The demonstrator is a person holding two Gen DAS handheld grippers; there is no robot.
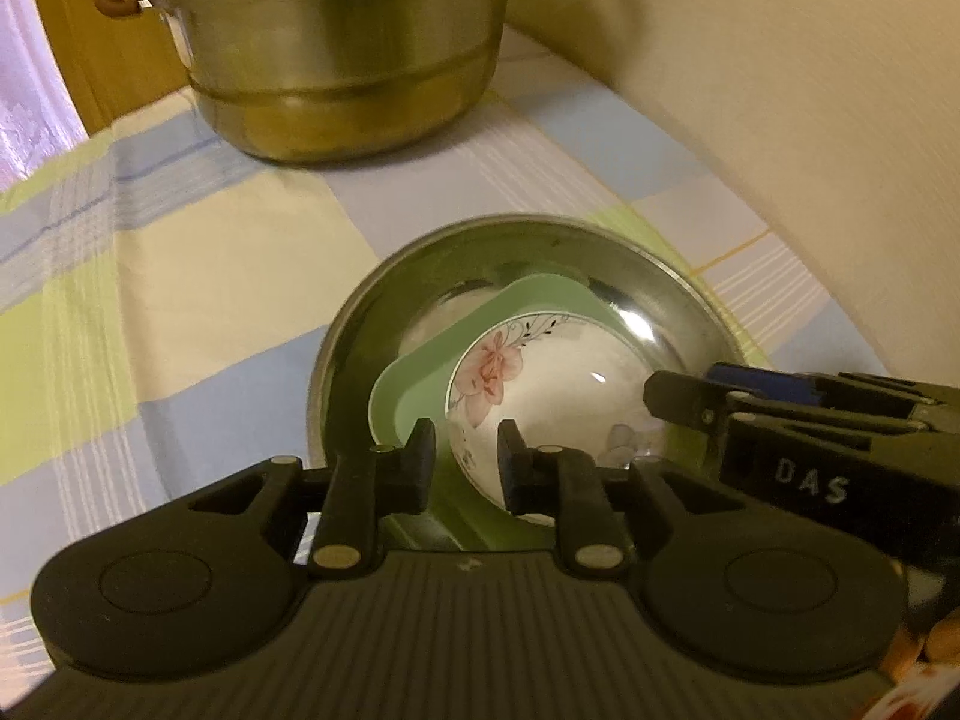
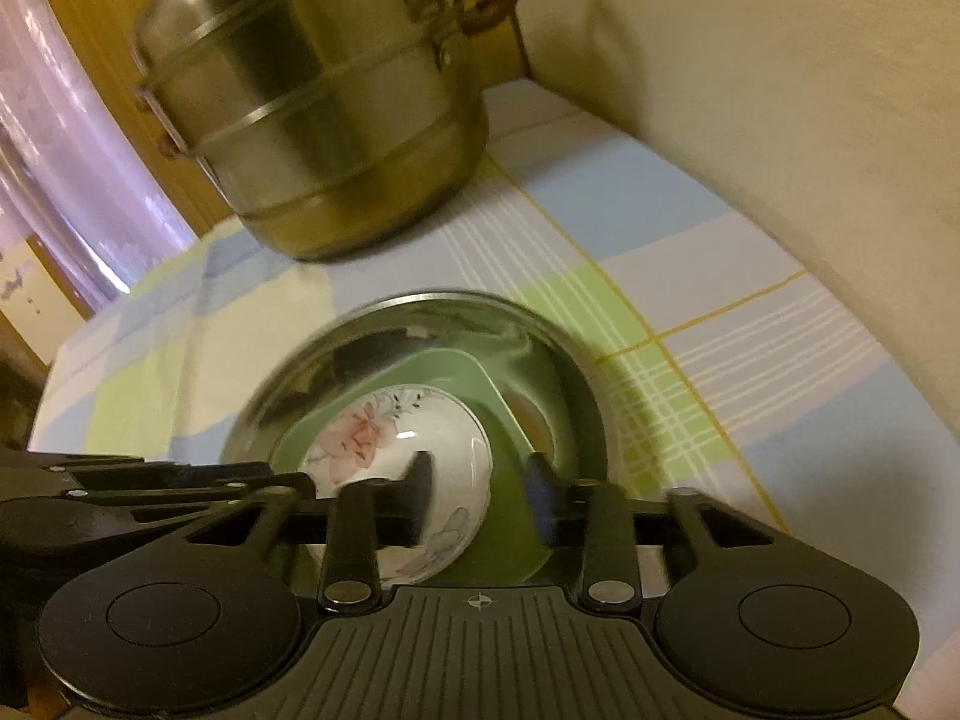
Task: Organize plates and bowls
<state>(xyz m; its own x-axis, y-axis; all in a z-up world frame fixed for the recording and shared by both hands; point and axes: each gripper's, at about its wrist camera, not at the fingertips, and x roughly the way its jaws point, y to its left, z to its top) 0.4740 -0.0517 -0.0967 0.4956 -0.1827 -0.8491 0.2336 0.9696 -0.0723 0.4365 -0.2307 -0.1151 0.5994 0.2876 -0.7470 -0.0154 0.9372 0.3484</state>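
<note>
A stack of nested dishes sits on the bench, which is covered by a checked cloth (image 1: 180,276) in pale blue, green and cream. Lowest is a wide steel bowl (image 1: 654,276); inside it lies a green squarish dish (image 1: 414,372), and inside that a white bowl with a pink flower (image 1: 564,372) painted on its inner wall. The left tool (image 1: 467,462) hangs over the near rim of the flowered bowl, its fingers slightly parted with the rim showing in the gap; neither pad presses on it. The right tool (image 2: 480,498) reaches in beside it, its fingers spread wider, one over the white bowl and the other over the green dish, gripping nothing. Behind the stack, well apart from it, stands a tiered steel steamer pot (image 1: 336,60) with brown handles, next to a cream wall (image 1: 780,90).
</note>
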